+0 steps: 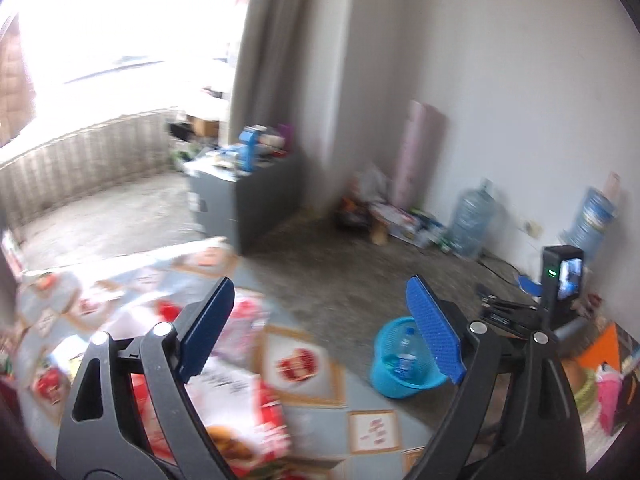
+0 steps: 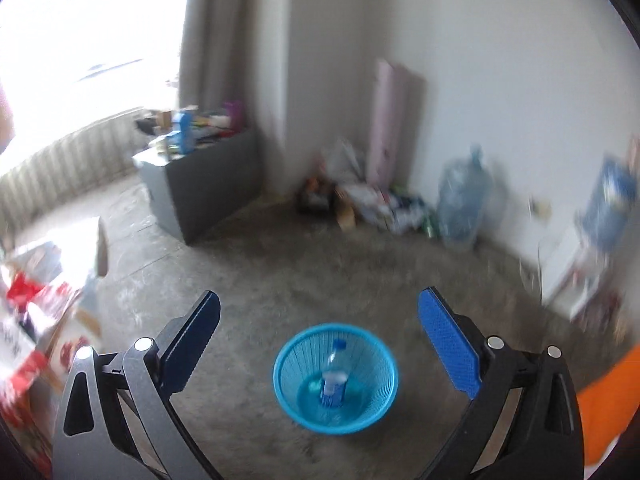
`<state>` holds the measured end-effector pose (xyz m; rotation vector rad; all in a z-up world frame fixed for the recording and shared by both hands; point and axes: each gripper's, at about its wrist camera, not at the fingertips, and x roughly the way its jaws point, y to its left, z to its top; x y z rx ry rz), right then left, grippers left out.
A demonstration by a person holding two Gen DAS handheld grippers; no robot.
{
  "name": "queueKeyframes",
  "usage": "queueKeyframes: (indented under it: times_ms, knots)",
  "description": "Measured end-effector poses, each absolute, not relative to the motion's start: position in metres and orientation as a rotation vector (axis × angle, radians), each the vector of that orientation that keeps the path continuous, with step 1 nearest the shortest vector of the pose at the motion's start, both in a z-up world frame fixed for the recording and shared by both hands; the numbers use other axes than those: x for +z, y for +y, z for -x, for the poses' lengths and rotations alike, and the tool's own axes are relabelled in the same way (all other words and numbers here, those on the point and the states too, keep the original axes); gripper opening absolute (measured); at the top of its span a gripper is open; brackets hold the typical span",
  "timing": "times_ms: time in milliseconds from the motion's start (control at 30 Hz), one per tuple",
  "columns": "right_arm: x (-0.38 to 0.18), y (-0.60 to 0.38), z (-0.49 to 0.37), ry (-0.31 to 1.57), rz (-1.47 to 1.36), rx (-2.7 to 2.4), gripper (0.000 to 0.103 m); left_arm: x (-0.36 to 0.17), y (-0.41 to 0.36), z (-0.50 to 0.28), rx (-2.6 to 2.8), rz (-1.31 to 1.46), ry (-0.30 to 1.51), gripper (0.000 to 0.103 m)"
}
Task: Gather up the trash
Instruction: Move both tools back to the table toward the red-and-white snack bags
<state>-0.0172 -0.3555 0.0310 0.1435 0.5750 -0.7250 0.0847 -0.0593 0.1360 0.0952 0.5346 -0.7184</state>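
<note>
Blown-out window (image 1: 120, 20) glare upper left; motion blur, fisheye-bent edges.

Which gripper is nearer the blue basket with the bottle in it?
Right, as far as the views show. The right gripper hangs open with the blue basket centred between its fingers; the left gripper, also open, sits over the table, basket off to its right.

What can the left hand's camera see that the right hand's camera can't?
Only the left wrist view shows the small camera device with a lit screen and the patterned tablecloth under the open left gripper. Only the right wrist view shows the open right gripper, empty, above the bare floor. Both show the blue basket with a plastic bottle inside, the big water jug by the wall and the grey cabinet.
</note>
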Motion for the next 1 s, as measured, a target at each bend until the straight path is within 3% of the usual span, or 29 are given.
queueKeyframes:
  times_ms: [133,333,533,567,800,1000]
  knots:
    - [0.056,-0.315,0.007,0.517,-0.081,-0.568,0.097,0.141,-0.002,-0.083,-0.606,-0.059,0.496,0.084]
    - [0.077,-0.279,-0.002,0.435,-0.230,-0.232,0.097,0.127,0.058,-0.086,-0.526,-0.008,0.519,0.084]
    - [0.064,-0.249,-0.030,0.551,-0.376,-0.033,0.096,0.100,0.098,-0.091,-0.513,0.043,0.571,0.083]
    - [0.061,-0.244,-0.033,0.569,-0.387,-0.009,0.092,0.096,0.103,-0.091,-0.515,0.049,0.574,0.083]
    - [0.015,-0.211,-0.054,0.783,-0.597,0.201,0.066,0.070,0.116,-0.111,-0.563,0.121,0.630,0.060]
    - [-0.031,-0.199,-0.069,0.938,-0.781,0.298,0.057,0.049,0.128,-0.135,-0.590,0.206,0.688,0.040]
